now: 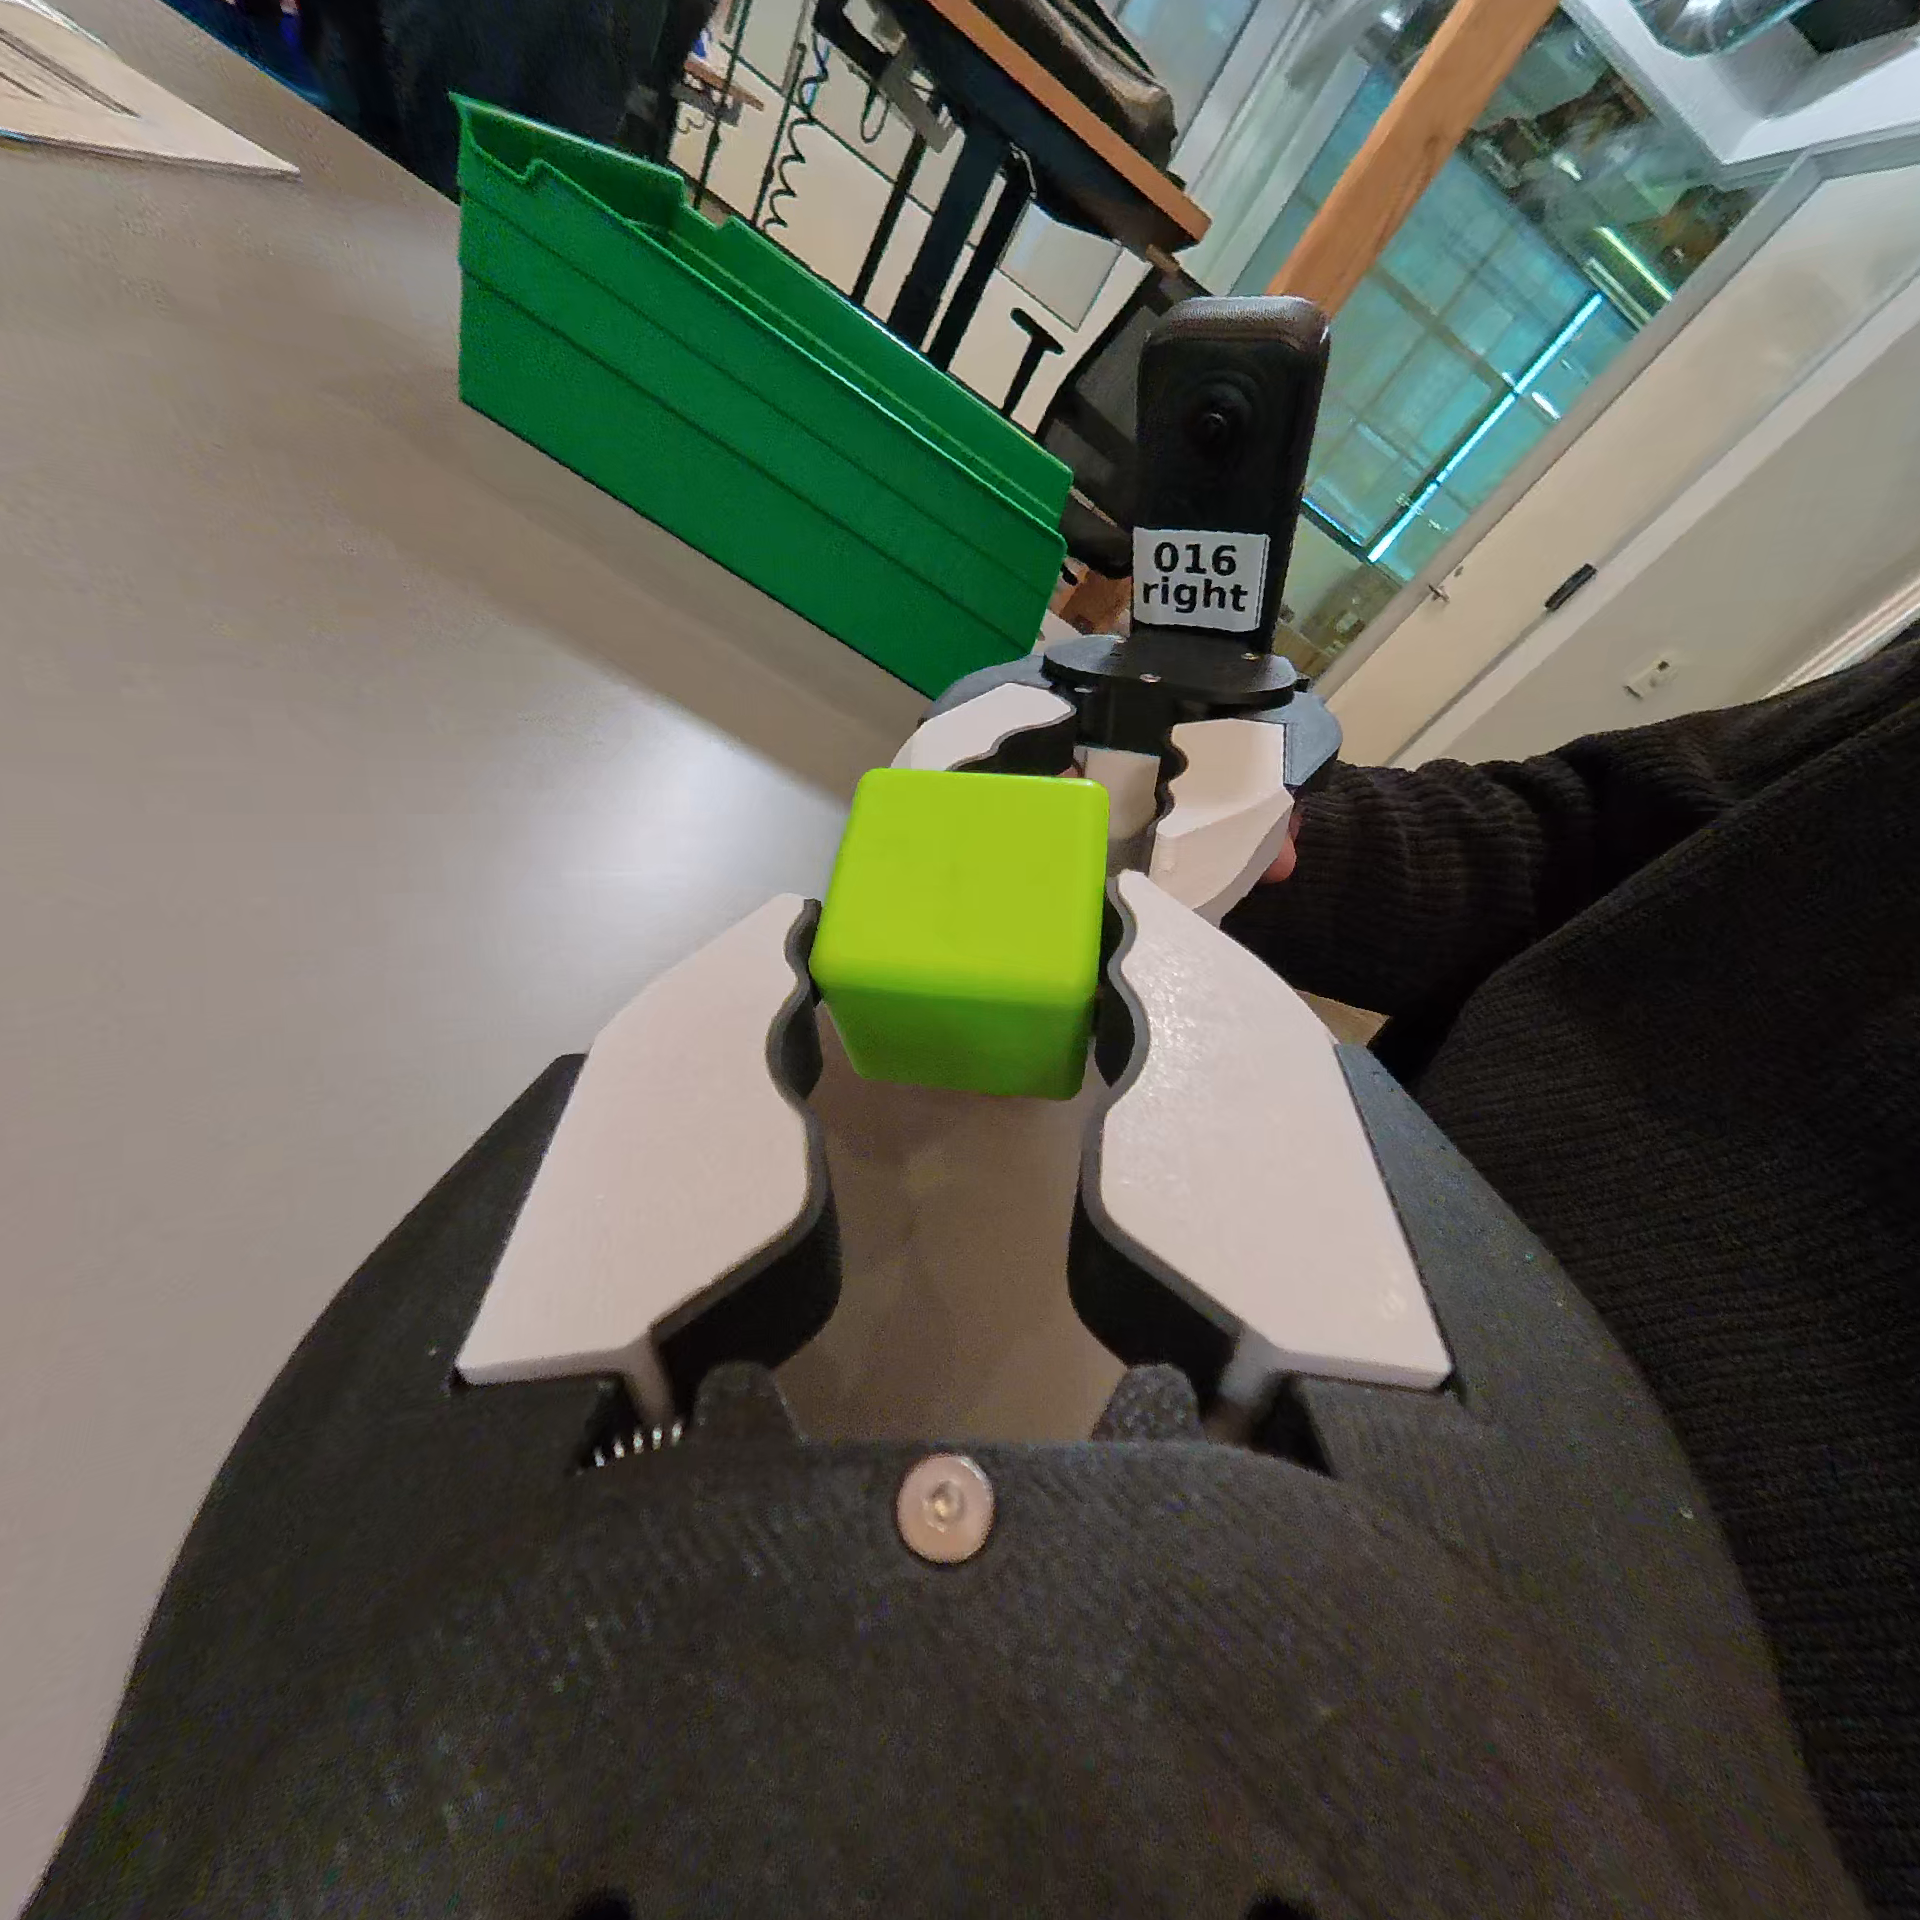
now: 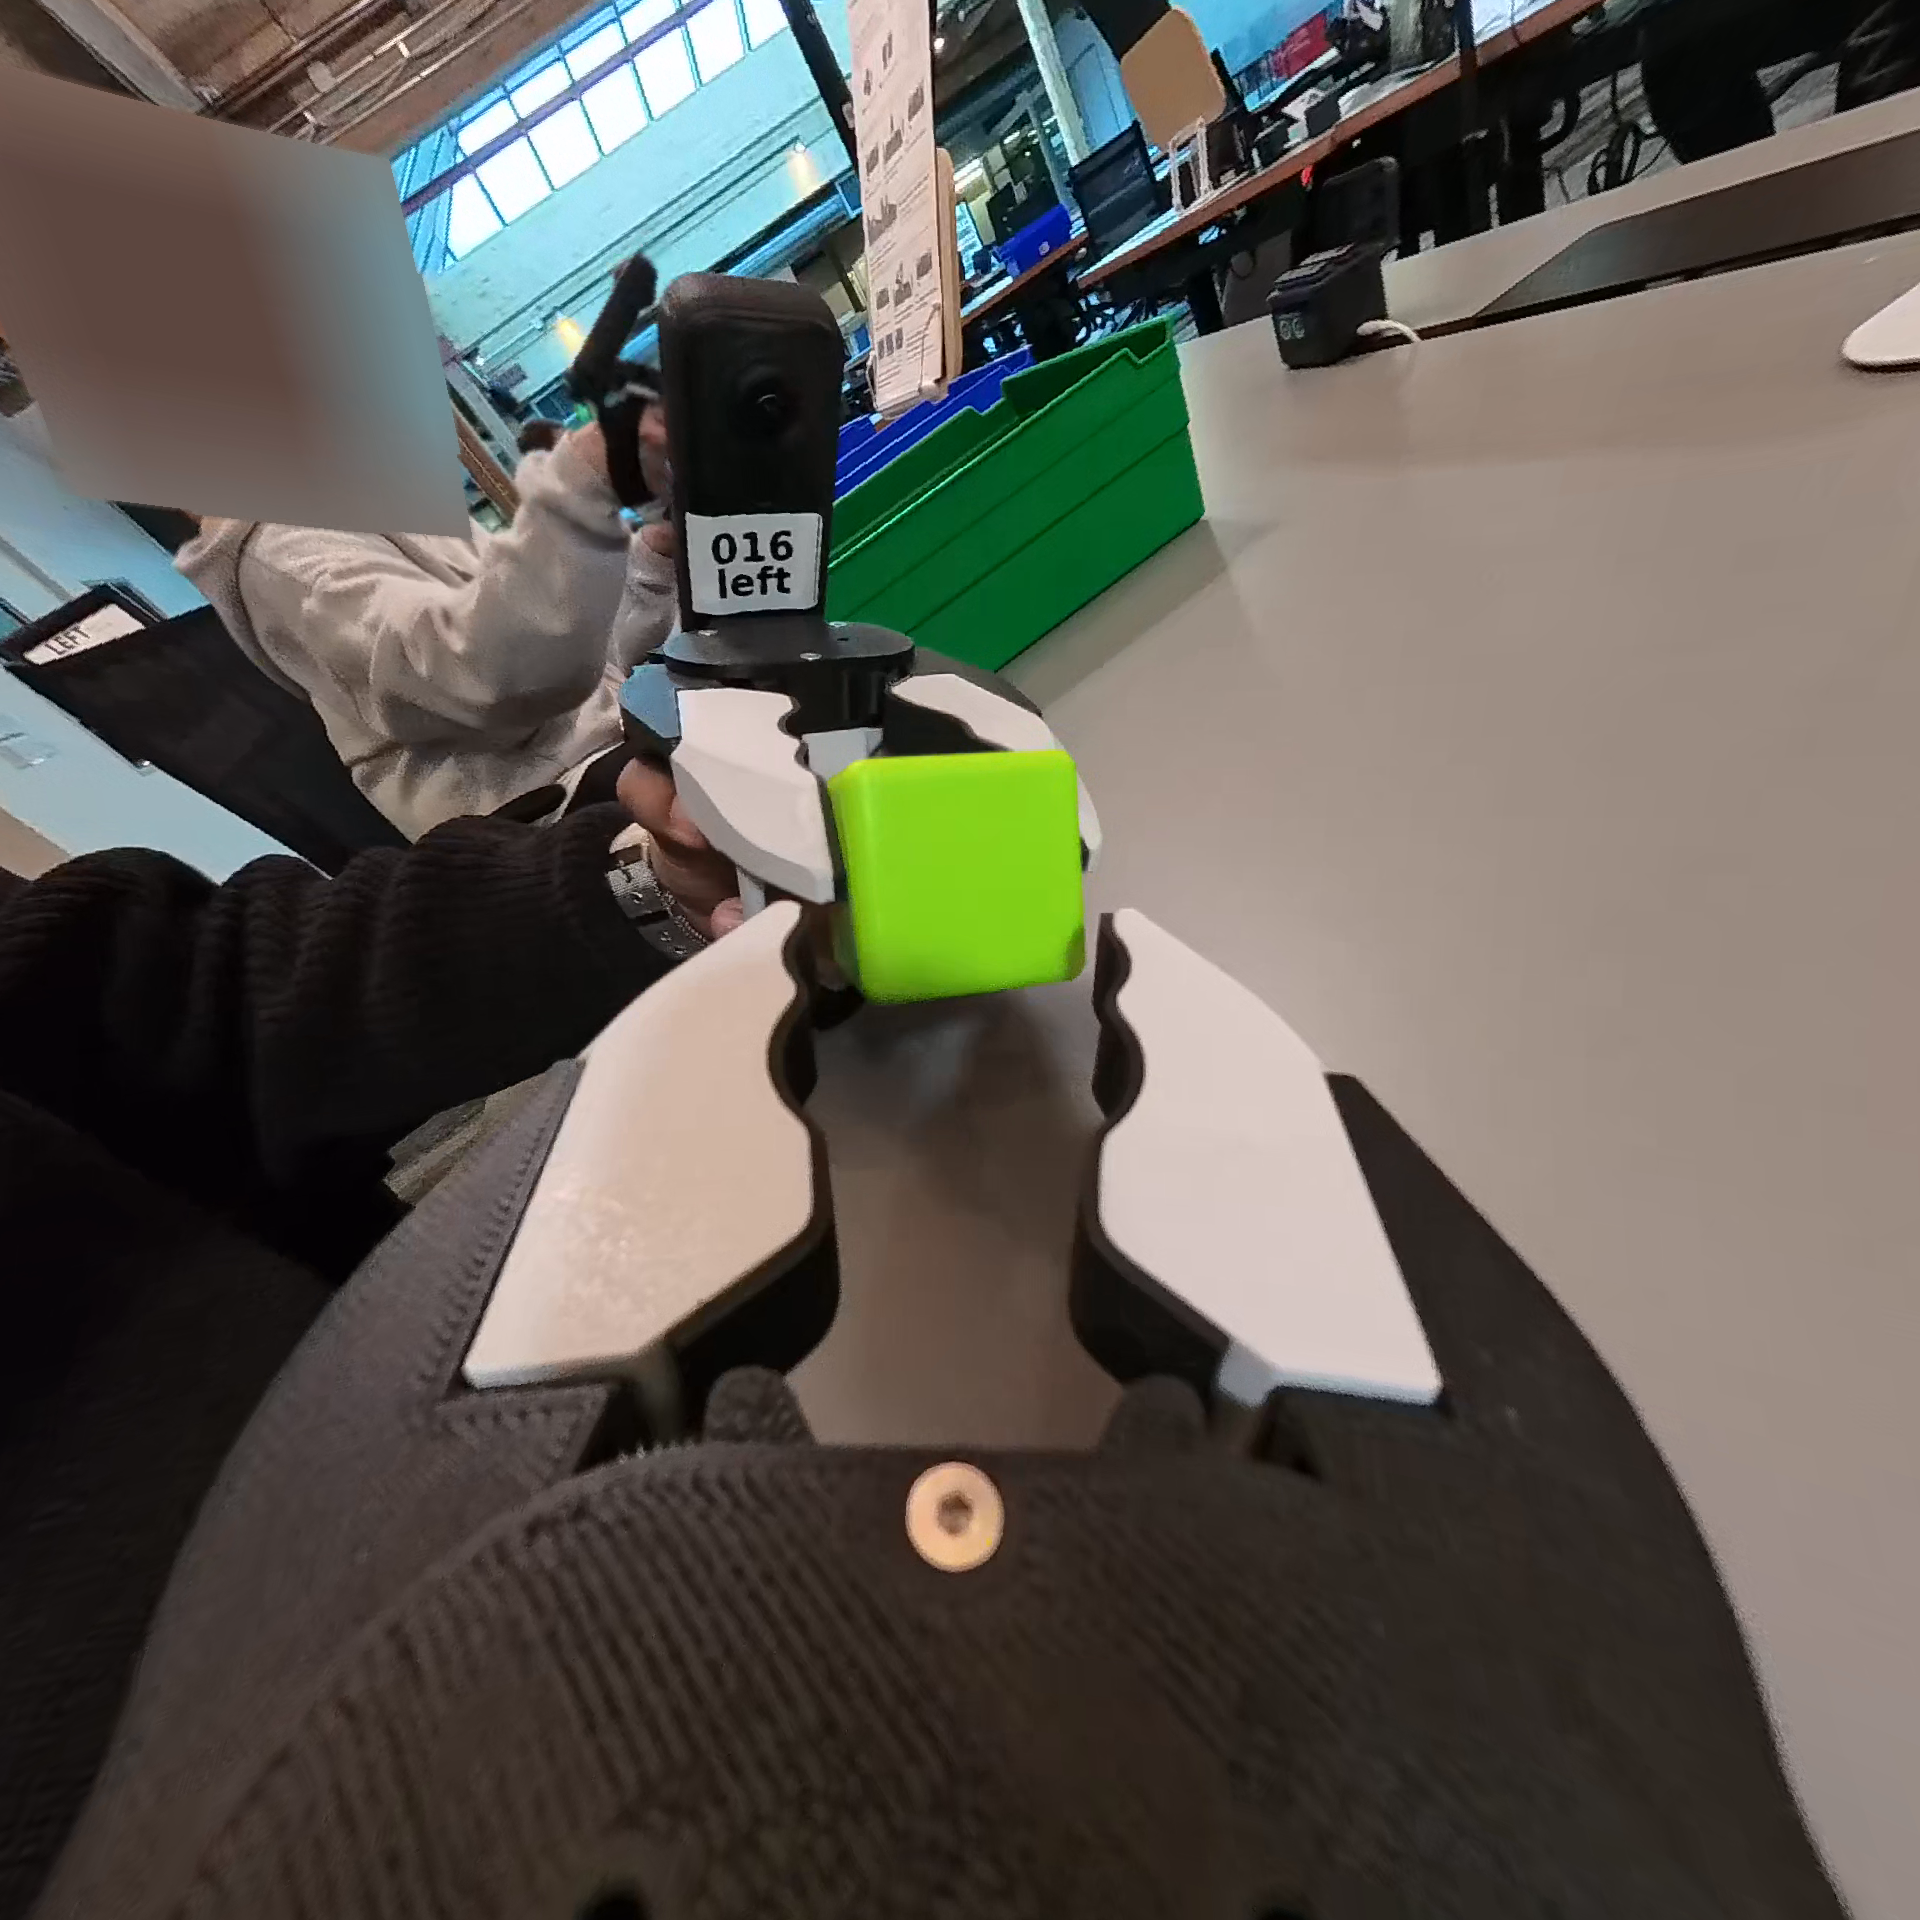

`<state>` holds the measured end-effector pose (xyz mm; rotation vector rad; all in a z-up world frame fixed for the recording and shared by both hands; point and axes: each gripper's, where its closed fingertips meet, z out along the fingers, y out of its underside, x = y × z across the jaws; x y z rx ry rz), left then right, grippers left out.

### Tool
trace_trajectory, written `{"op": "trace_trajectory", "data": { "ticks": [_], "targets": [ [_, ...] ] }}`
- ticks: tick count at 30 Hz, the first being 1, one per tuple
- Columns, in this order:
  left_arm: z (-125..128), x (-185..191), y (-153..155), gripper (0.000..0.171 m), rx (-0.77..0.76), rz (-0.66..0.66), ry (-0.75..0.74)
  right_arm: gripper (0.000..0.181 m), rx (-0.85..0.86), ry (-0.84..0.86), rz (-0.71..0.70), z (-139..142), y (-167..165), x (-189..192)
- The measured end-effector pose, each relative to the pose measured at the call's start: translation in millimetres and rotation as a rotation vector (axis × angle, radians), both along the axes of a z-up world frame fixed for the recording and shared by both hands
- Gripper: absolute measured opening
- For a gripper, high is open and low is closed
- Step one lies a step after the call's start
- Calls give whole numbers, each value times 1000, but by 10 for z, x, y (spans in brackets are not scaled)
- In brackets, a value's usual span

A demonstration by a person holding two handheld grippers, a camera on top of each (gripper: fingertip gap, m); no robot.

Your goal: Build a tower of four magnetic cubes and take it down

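Cube [image 1: 961, 940] sits clamped in the left gripper [image 1: 956, 935] above the table [image 1: 312, 831] — right gripper [image 2: 951, 940] stands apart, empty. Lower it slowly, level, and release only once seated.

A pale grey table [image 1: 260, 675] carries green bins [image 1: 727, 416] at its edge.

Bright, even indoor light is seen in both views. Soft glare is spread on the table [image 1: 312, 727] ahead of the fingers. Strong wide-angle bending is shown at the edges; motion blur is noticed near the frame borders.
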<state>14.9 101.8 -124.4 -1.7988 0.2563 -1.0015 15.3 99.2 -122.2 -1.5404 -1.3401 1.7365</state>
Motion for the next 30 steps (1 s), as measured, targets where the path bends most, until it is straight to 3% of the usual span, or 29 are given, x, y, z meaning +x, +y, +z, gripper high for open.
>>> {"op": "trace_trajectory", "data": {
  "ticks": [26,30],
  "targets": [
    [51,48,-15,53,-9,-19,-127,45,67,32,6,22,-19,5],
    [37,1,14,61,-11,18,-108,45,57,30,11,39,-7,9]
  ]
}}
